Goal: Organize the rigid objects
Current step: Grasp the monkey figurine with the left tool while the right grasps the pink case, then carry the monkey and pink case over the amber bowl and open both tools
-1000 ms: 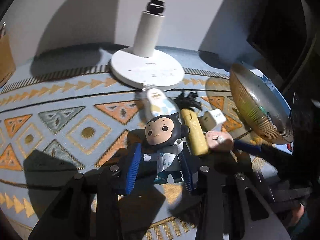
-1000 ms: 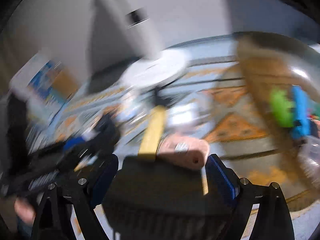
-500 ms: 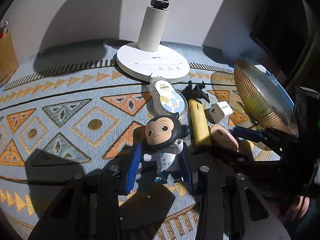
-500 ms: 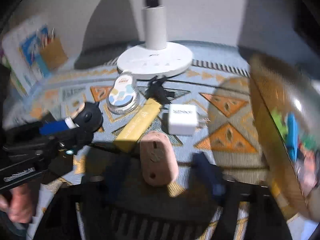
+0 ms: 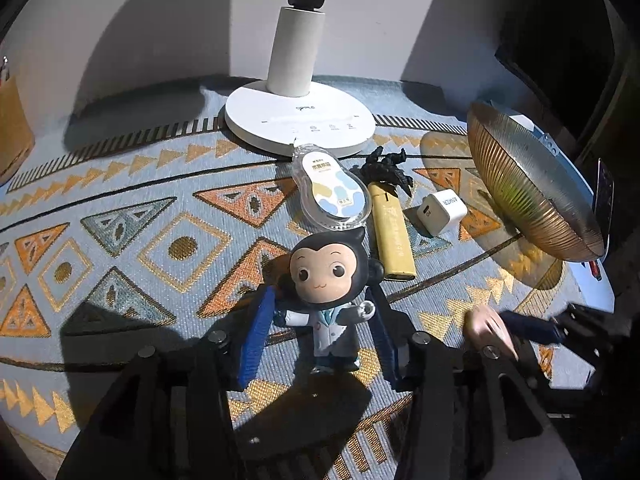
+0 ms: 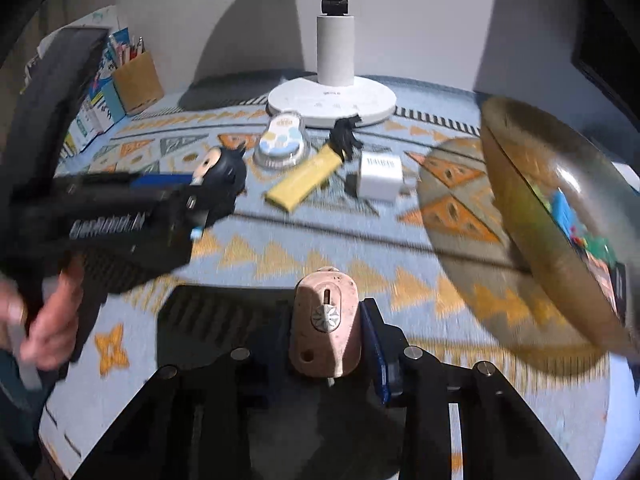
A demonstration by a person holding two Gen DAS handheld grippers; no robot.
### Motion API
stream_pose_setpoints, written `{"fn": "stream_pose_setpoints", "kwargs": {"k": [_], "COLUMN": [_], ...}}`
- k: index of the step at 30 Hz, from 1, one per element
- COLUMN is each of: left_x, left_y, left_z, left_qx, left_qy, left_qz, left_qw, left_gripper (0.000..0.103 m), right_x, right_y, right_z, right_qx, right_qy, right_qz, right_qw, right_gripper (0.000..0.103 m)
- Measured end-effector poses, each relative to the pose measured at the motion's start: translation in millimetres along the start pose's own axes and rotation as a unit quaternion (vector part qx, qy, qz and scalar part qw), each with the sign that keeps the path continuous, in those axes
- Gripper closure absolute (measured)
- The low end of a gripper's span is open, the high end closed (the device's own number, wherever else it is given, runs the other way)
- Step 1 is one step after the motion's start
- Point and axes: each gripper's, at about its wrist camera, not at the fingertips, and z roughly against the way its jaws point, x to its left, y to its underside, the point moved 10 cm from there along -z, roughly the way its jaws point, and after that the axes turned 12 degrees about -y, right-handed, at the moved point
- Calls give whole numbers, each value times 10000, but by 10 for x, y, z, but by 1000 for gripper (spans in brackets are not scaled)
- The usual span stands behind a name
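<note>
A: Surroundings first. The bench carries a woven patterned cloth (image 5: 120, 208), blue with orange and gold triangles. At its back edge stands a white lamp base (image 5: 300, 124), round and smooth. Just in front of it lie a clear oval case (image 5: 332, 196), a black spiky figure (image 5: 388, 168), a yellow bar (image 5: 392, 240) and a white cube charger (image 5: 442, 212), close together. A ribbed golden glass bowl (image 5: 528, 196) sits at the right edge, with coloured pieces inside, blurred.

B: Left tongs?

A: The left tongs (image 5: 320, 340) have just been widening; the monkey figurine (image 5: 326, 292), glossy plastic with a black head and white coat, stands upright between the blue pads. The left pad stands clear of it; contact on the right side cannot be judged.

B: Right tongs?

A: The right tongs (image 6: 332, 344) have just been closing and now clench a pink rounded piece (image 6: 326, 324), speckled, with a slot and a star-shaped stud. It is near the front edge, beside the bowl. A hand (image 6: 52, 320) holds the left tool.
</note>
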Motion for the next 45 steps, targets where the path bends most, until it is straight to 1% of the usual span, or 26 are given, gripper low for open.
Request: {"fn": "stream_pose_setpoints", "kwargs": {"k": [2,3,4,5,6,8,9,10,11,12,13,15,16,20,24,26,28,29,31,33,34,37,38,41,43,45], "left_x": [-10,-17,-25,-33,-41,-36,-33,-35,-34,-32,-33,-27,-29,-55,-139,-199,-291,-357,-525,-738,-836,-1174,-1281,-1612,-1809,-1970], "left_y": [3,5,6,6,7,7,4,2,-2,-7,-10,-28,-31,-49,-121,-212,-355,-438,-622,-821,-894,-1157,-1243,-1500,-1589,-1605], "left_z": [-2,-5,-6,-10,-11,-14,-15,-12,-3,9,19,63,88,210,538,733,979,1112,1368,1606,1691,1892,1922,1855,1675,1439], "left_qx": [-13,-18,-22,-24,-30,-47,-66,-77,-113,-147,-172,-281,-325,-396,-657,-824,-1072,-1210,-1490,-1756,-1847,-2050,-2089,-2074,-1898,-1650], "left_qy": [-43,-49,-51,-45,-47,-119,-139,-149,-154,-162,-181,-212,-210,-126,-46,17,107,155,250,374,433,738,841,1090,1208,1254], "left_qz": [-35,-59,-78,-94,-117,-128,-127,-126,-122,-120,-125,-116,-104,-74,-125,-152,-218,-264,-385,-533,-593,-719,-733,-733,-752,-757], "left_qw": [10000,10000,10000,9999,9999,9998,9998,9998,9997,9997,9996,9993,9992,9991,9978,9965,9939,9922,9878,9823,9800,9733,9715,9694,9715,9754], "left_gripper": [57,56,55,52,51,51,51,53,64,64,64,64,64,64,64,64,64,64,64,64,64,64,64,64,64,64], "right_x": [5,4,6,8,13,15,7,10,45,80,147,236,307,591,607,494,337,194,-6,-300,-470,-859,-1015,-1446,-1670,-1940], "right_y": [61,62,64,65,63,43,33,20,4,-13,-18,-15,-5,48,-19,-108,-210,-286,-391,-496,-562,-664,-698,-754,-744,-740], "right_z": [39,42,37,31,33,32,27,27,28,23,10,-4,-12,77,396,655,937,1163,1462,1822,2048,2509,2653,2865,2858,2694], "right_qx": [-3,-6,5,-2,-1,-14,-24,-38,-37,-38,-36,-23,9,-56,-418,-722,-1052,-1305,-1612,-1964,-2168,-2573,-2704,-2934,-2928,-2786], "right_qy": [22,14,27,71,115,154,137,151,122,129,107,240,184,-445,-612,-570,-426,-239,76,523,747,1236,1408,1610,1659,1685], "right_qz": [8,7,-18,-27,1,-31,-88,-106,-70,-16,64,237,319,262,119,-20,-133,-187,-236,-343,-436,-705,-813,-1189,-1418,-1708], "right_qw": [10000,10000,10000,10000,9999,9999,9999,9998,9999,9999,9999,9994,9993,9986,9972,9958,9934,9910,9866,9785,9724,9558,9489,9348,9309,9299], "right_gripper": [65,58,43,43,43,44,46,52,59,65,69,69,69,69,69,69,69,69,69,69,69,69,69,69,69,69]}}
